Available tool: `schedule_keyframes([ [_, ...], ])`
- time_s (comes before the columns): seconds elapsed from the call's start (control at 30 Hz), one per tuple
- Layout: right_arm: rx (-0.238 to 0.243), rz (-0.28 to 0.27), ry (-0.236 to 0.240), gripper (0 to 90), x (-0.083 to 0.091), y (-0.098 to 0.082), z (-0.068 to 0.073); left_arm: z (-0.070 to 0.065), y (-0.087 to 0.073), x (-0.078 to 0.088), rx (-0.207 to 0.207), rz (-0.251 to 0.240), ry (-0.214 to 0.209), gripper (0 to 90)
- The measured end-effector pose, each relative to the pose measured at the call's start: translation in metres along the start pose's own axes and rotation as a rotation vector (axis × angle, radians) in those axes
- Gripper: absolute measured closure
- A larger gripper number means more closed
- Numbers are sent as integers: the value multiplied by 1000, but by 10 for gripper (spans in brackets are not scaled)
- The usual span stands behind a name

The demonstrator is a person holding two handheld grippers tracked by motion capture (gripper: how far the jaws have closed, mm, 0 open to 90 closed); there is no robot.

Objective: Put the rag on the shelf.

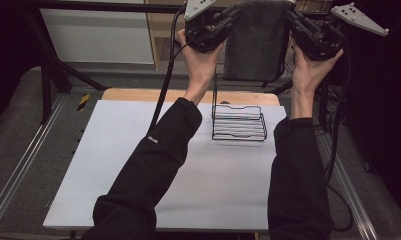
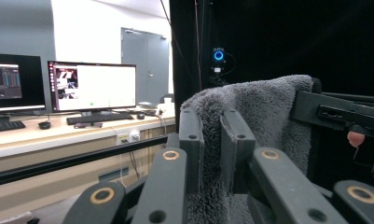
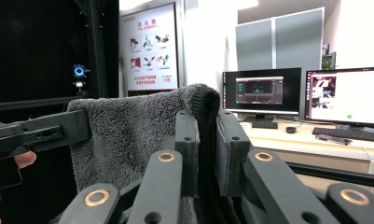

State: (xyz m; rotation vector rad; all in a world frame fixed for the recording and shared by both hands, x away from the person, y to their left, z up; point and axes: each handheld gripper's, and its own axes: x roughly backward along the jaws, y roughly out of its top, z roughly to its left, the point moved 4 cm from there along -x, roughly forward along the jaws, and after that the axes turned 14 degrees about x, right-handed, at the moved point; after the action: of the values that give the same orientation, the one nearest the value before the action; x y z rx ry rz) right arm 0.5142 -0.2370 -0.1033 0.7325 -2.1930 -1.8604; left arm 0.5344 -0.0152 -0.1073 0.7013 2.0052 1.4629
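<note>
High view shows a grey towel (image 1: 253, 42) stretched between the two hands, raised well above the counter (image 1: 138, 165). The left tongs (image 1: 228, 17) are clenched on its top left corner and the right tongs (image 1: 290, 17) on its top right corner, so the cloth hangs flat below and between them. Under the tongs, a little nearer the person, stands a black wire rack (image 1: 238, 122) with an upright post.

From the left gripper view, the pile of the towel (image 2: 250, 107) is pinched between the pads right at the hem, and the right gripper view shows much the same narrow bite on its own corner of the towel (image 3: 128, 126).

That shallow hold is the weak point, I'd say: thick terry can creep out of a thin pinch if the hands pull apart too hard, and one corner would drop. If the tongs drift unevenly, the top edge would sag or twist and land crooked. Coming down, the hanging lower edge could snag the rack's post or nudge the light frame across the counter.
</note>
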Motion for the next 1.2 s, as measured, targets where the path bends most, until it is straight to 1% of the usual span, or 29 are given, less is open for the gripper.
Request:
schedule_keyframes([
  [0.03, 2, 5, -2, 815, -2, -2, -2, 2, -1, -2, -3, 4, 4, 799],
  [0.13, -19, 23, -1, 815, -9, -9, -6, 10, -7, -7, -9, 20, 19, 798],
  [0.17, -20, 28, -1, 815, -10, -12, -6, 12, -10, -8, -7, 26, 22, 798],
  [0.27, -14, 40, -2, 815, -13, -22, -7, 18, -18, -12, -19, 51, 35, 798],
  [0.3, -19, 45, -1, 815, -13, -25, -8, 19, -20, -14, -21, 58, 38, 798],
  [0.4, -34, 65, 0, 815, -15, -35, -10, 23, -27, -14, -23, 66, 36, 798],
  [0.43, -44, 67, 6, 815, -15, -38, -10, 24, -29, -14, -15, 70, 33, 798],
  [0.47, -48, 73, 9, 815, -14, -41, -10, 25, -32, -14, -11, 76, 31, 798],
  [0.5, -42, 78, 8, 815, -13, -43, -9, 27, -34, -14, -11, 87, 32, 798],
  [0.53, -38, 85, 12, 815, -12, -45, -8, 28, -36, -14, -3, 97, 30, 798],
  [0.6, -31, 101, 14, 815, -10, -50, -6, 28, -41, -12, 7, 107, 22, 797],
  [0.63, -37, 110, 17, 815, -9, -53, -5, 28, -44, -11, 9, 114, 19, 797],
  [0.77, -46, 143, 22, 814, -3, -66, -3, 30, -57, -7, 7, 162, 20, 797],
  [0.9, -54, 165, 27, 813, 2, -78, 0, 32, -67, -4, 7, 196, 13, 796],
  [1.0, -52, 184, 27, 813, 6, -85, 3, 31, -72, -2, 1, 212, 3, 796],
  [1.07, -49, 190, 32, 812, 10, -89, 5, 31, -75, 0, 4, 221, -1, 796],
  [1.13, -55, 187, 37, 811, 14, -92, 6, 29, -77, 3, 13, 228, -9, 796],
  [1.2, -52, 186, 39, 810, 18, -94, 8, 27, -79, 5, 4, 228, -16, 796],
])
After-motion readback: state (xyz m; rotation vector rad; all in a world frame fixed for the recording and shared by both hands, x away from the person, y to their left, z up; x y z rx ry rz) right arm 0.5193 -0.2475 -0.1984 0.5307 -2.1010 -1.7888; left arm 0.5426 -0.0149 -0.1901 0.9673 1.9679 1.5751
